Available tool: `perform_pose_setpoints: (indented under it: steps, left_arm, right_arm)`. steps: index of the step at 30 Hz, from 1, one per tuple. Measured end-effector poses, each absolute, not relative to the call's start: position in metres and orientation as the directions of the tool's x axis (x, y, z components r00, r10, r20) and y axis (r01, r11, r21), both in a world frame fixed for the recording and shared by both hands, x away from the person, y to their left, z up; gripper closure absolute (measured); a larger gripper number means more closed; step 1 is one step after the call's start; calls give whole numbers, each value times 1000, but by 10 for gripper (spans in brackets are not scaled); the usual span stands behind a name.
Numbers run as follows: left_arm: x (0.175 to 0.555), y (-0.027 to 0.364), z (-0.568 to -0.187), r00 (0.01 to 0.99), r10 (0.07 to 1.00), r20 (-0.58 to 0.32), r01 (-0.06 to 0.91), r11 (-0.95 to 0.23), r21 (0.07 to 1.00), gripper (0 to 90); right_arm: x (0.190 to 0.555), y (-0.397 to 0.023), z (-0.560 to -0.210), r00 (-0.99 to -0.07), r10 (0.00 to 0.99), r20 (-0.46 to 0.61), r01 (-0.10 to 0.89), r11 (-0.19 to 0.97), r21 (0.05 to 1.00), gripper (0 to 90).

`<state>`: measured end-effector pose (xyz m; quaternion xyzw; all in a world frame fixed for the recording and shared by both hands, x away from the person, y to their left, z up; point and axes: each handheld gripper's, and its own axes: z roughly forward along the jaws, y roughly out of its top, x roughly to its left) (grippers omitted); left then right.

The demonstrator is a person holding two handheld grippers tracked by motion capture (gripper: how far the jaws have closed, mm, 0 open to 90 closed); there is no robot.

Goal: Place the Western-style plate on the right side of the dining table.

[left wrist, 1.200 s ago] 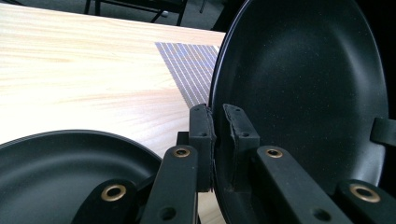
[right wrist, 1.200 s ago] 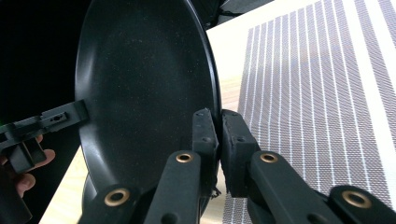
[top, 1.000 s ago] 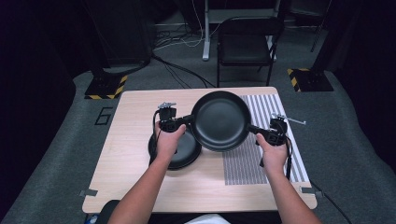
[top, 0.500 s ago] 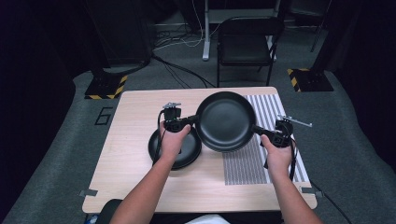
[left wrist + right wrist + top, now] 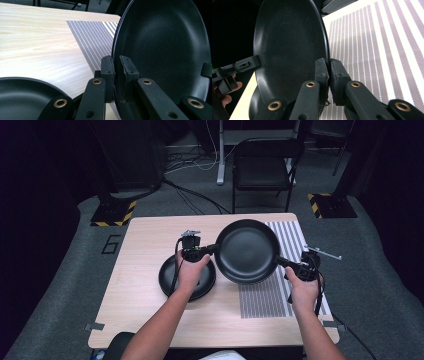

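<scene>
Above the bench (image 5: 140,305), black pan (image 5: 247,251) held aloft, left claw (image 5: 212,249) clamped on its near-left rim, right claw (image 5: 280,261) clamped on the opposite rim, striped mat (image 5: 267,295) below, second dark pan (image 5: 170,280) resting beside.

I'm working in a dark recording lab: grey carpet (image 5: 75,270), floor cables (image 5: 195,195), hazard-taped stand bases (image 5: 112,213), folding chair (image 5: 264,170).

Both grippers pinch the black pan (image 5: 247,251): left gripper (image 5: 212,250) at nine o'clock, right gripper (image 5: 280,261) at four o'clock of its rim.
</scene>
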<state>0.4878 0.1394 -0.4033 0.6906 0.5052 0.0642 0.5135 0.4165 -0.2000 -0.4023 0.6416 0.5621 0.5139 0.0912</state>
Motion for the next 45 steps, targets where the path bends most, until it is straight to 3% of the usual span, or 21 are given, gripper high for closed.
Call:
perform_pose_setpoints:
  steps: [45]
  left_arm:
    - [500, 67, -432, 532, 742, -408, 680, -87, 728, 812]
  right_arm:
    - [390, -252, -425, -27, 848, 530, 622, -400, 673, 851]
